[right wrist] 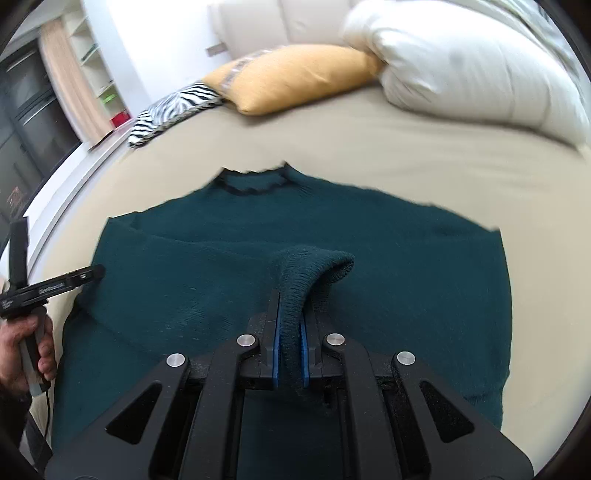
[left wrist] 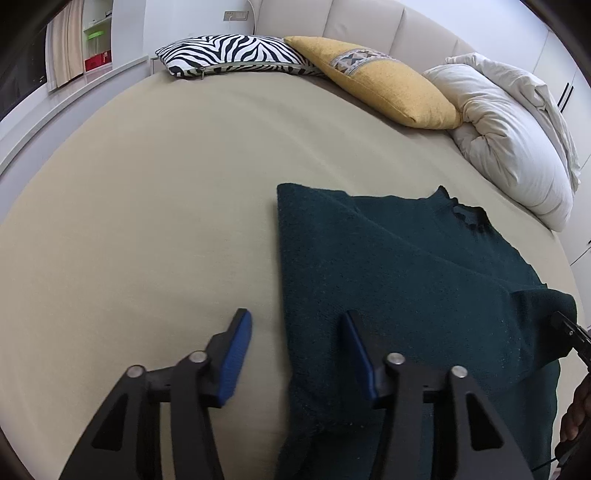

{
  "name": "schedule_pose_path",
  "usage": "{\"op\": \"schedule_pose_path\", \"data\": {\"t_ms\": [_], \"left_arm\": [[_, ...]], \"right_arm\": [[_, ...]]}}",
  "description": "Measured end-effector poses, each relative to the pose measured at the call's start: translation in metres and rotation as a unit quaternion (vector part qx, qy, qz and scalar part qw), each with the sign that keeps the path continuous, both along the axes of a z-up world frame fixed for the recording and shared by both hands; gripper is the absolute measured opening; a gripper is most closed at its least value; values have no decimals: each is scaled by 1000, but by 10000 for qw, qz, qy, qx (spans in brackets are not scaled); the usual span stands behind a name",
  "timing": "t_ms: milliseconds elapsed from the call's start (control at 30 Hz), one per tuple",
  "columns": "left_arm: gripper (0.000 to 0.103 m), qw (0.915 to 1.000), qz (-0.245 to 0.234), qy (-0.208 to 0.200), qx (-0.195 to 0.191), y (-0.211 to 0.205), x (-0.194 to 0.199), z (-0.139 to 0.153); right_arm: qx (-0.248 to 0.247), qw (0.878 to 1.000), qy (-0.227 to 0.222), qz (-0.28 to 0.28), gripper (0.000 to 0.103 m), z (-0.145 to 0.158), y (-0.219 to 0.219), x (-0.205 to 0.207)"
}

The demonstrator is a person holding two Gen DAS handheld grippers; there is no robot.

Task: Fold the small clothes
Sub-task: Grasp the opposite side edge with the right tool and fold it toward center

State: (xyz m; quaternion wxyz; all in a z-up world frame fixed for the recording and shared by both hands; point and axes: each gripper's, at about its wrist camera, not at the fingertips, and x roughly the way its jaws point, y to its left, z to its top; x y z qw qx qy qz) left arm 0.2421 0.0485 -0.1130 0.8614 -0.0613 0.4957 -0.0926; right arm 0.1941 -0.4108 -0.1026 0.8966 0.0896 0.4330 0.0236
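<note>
A dark green knit sweater (left wrist: 406, 266) lies flat on the beige bed sheet (left wrist: 147, 206), its left side folded in with a straight edge. My left gripper (left wrist: 295, 325) is open and empty, its blue pads astride that left edge, low over the sheet. In the right wrist view the sweater (right wrist: 184, 273) fills the middle, collar at the far side. My right gripper (right wrist: 291, 306) is shut on the sweater's ribbed cuff (right wrist: 314, 266), holding the sleeve above the body. The left gripper's handle and hand (right wrist: 33, 306) show at the left edge.
A zebra pillow (left wrist: 229, 55), a yellow pillow (left wrist: 380, 85) and a bunched white duvet (left wrist: 509, 140) line the bed's far side by the padded headboard (left wrist: 369, 26). A shelf and curtain (left wrist: 74, 48) stand beyond the bed's left edge.
</note>
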Motion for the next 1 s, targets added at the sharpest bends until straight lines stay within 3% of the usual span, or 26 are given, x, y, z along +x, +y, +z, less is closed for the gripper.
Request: {"op": "schedule_pose_path", "data": {"t_ms": [67,133,367,500,567,600,700,733,800,833,867,900,1000], "left_arm": [[19,10000,-68,15,-38,2,-1,1],[10,9999,-143,-28,72,-1,0,3],[3,9998,-115,-173,-12,18,-4,6],[0,9983,474,-321,69,55,-6,6],[1,9971,721,-163,-197,79,-2,-1],[1,9969,700,-177,-316,83,-3,1],[1,9975,481,-475,-202,70,-13,22],[3,9977,352,-554,-178,61,-15,30],[36,9983,98,-564,-106,41,-15,37],[66,9984,-38,-561,53,28,-13,38],[75,9976,-103,-643,218,17,-13,39],[75,9960,-149,-724,499,4,-12,37],[80,9962,-163,-320,799,-12,2,17]], "right_arm": [[-85,9999,-56,122,7,3,12,-2],[-118,9997,-71,187,7,7,20,-2],[-218,9987,-250,397,7,27,50,6],[-156,9974,-494,503,7,43,64,12],[-165,9963,-633,562,7,52,71,12],[-191,9961,-639,586,7,53,72,14],[-439,9974,-353,439,7,36,70,25],[-485,9977,-286,377,7,30,67,27],[-339,9992,-89,191,7,14,54,28],[-238,9996,-51,111,7,9,47,26],[-187,9998,-37,58,7,6,41,25],[-131,9999,-14,15,10,4,36,24],[135,9998,72,-129,11,0,19,24]]}}
